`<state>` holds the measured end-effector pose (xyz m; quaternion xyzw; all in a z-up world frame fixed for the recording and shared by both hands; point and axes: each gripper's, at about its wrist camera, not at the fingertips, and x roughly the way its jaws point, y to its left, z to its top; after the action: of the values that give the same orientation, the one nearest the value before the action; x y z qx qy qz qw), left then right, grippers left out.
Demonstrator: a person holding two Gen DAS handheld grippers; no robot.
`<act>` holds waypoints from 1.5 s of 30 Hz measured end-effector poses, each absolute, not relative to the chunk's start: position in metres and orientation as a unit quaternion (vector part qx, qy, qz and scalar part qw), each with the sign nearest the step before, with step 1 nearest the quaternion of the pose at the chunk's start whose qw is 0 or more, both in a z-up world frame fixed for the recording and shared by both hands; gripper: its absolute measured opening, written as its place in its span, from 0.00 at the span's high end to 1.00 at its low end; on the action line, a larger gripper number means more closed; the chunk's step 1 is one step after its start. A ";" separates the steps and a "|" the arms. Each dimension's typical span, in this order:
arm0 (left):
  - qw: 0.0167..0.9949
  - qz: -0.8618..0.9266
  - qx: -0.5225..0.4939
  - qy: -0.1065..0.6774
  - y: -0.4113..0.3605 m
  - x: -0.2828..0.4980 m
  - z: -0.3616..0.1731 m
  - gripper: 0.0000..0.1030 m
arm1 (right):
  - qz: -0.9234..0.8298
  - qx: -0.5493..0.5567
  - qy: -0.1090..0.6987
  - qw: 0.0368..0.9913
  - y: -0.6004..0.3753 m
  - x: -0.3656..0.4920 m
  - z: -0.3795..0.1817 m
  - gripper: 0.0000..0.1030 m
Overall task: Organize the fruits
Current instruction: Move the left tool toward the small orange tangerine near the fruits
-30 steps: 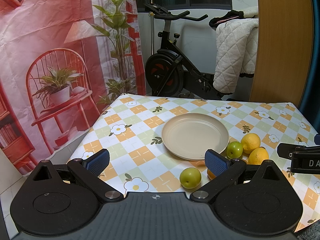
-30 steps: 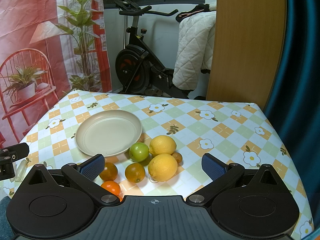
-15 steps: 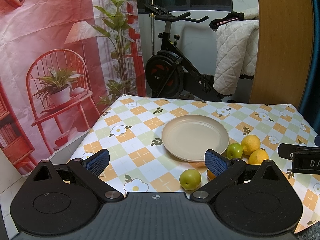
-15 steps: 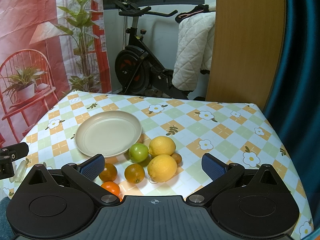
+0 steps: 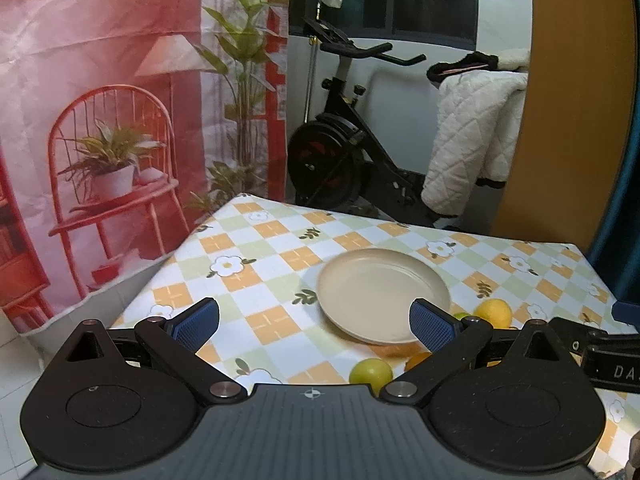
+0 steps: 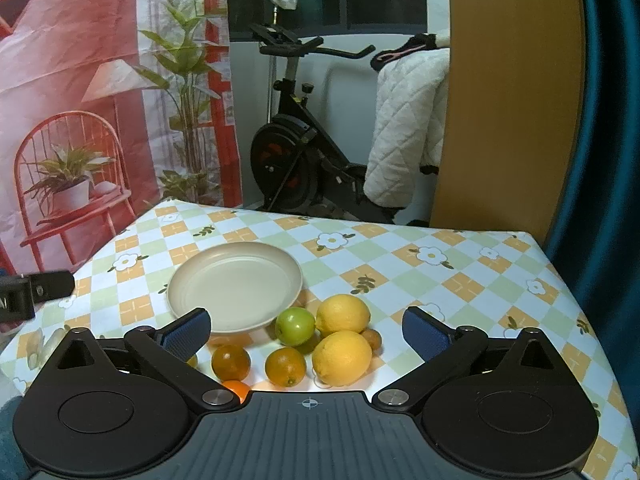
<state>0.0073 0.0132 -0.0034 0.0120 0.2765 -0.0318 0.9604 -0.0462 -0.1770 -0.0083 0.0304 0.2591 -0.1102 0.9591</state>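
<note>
A: What does the left wrist view show?
B: The left gripper hangs over the checkered tablecloth, jaws spread wide with nothing between them. The beige plate sits bare just ahead. A green fruit lies near the table's front edge, a lemon beside the plate's right rim.

A: And the right wrist view?
B: The right gripper is released too, jaws wide apart, holding nothing. The fruits cluster on the cloth just right of and in front of the plate: a green apple, two lemons, two dark oranges, and a small brown fruit tucked behind the nearer lemon.
</note>
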 end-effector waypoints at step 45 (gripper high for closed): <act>0.925 -0.118 0.031 0.361 0.005 0.048 -0.088 0.47 | -0.035 0.023 0.295 0.955 -0.206 -0.023 -0.100 0.62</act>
<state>0.0478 0.0046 -0.0880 0.0313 0.3610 -0.1182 0.9245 -0.0226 -0.2061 -0.0998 0.0231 0.2946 -0.0350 0.9547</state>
